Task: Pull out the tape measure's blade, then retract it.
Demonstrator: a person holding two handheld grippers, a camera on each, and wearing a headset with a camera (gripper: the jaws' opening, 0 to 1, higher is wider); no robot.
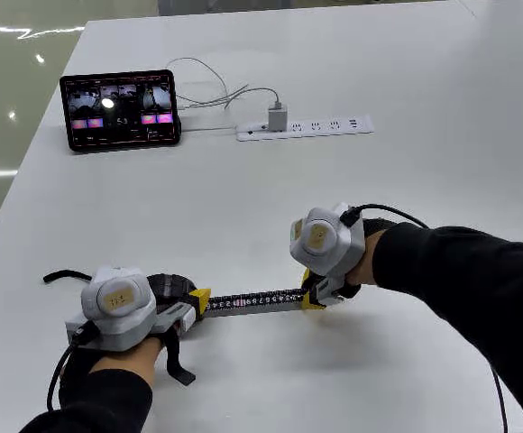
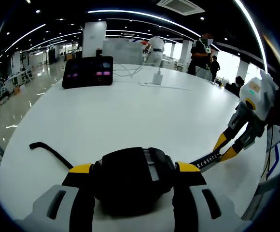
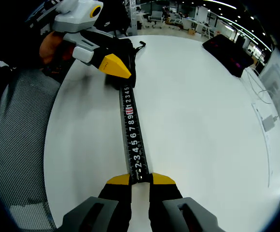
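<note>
Left gripper (image 2: 134, 170): jaws closed around the black tape measure case (image 2: 130, 188), on the white table (image 1: 352, 198).
Right gripper (image 3: 140, 180): jaws pinched on the blade (image 3: 130, 130) tip.
Blade: drawn out flat between the 2 grippers.

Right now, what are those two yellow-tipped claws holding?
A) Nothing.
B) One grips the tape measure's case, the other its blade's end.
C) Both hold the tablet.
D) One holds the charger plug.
B: the left gripper clamps the black case, and the right gripper pinches the end of the blade drawn out between them.
</note>
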